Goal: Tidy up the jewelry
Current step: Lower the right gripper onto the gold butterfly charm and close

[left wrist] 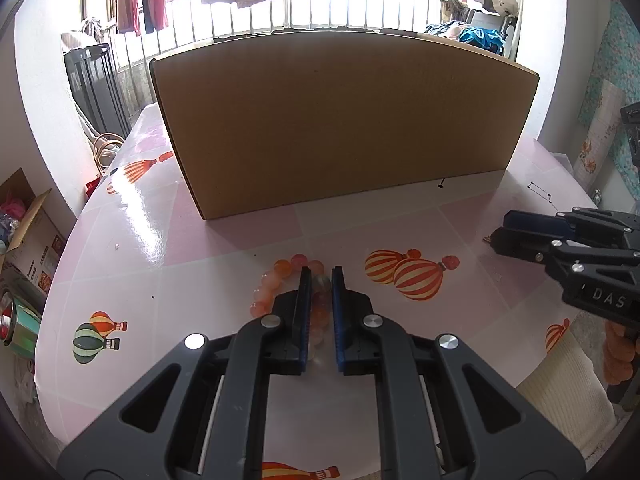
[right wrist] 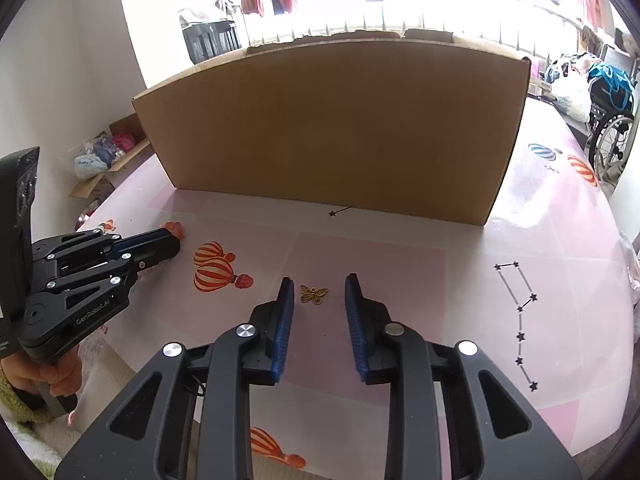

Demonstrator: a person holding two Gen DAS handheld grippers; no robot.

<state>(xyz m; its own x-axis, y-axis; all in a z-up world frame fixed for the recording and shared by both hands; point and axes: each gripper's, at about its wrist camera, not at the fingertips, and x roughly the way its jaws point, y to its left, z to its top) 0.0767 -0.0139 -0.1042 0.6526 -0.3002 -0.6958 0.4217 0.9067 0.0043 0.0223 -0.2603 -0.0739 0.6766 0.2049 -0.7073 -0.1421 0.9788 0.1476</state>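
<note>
**Bead bracelet gripped, butterfly charm lying loose before the cardboard box**

While the tall brown cardboard box [left wrist: 344,120] stands upright at the far side of the table, both grippers work on the near side of it. The table carries a glossy pink-and-white checked cloth [left wrist: 224,240] printed with striped hot-air balloons.

In front of the box, toward its left half, the left gripper [left wrist: 321,276] has its blue-padded jaws drawn nearly together on a bracelet of translucent orange and pink round beads [left wrist: 280,276]. Part of the bead loop curls out to the left of the fingers on the cloth, and a few beads sit in the narrow gap between the pads (the beads farther back are hidden by the fingers).

In front of the box's right half, the right gripper [right wrist: 318,284] has its jaws parted, with clear space between the blue pads. A small gold-coloured metal butterfly charm [right wrist: 314,293] lies flat on the cloth between the fingertips, nearer the left pad and touching neither one. A hand [right wrist: 44,376] holds the left gripper's handle.
</note>
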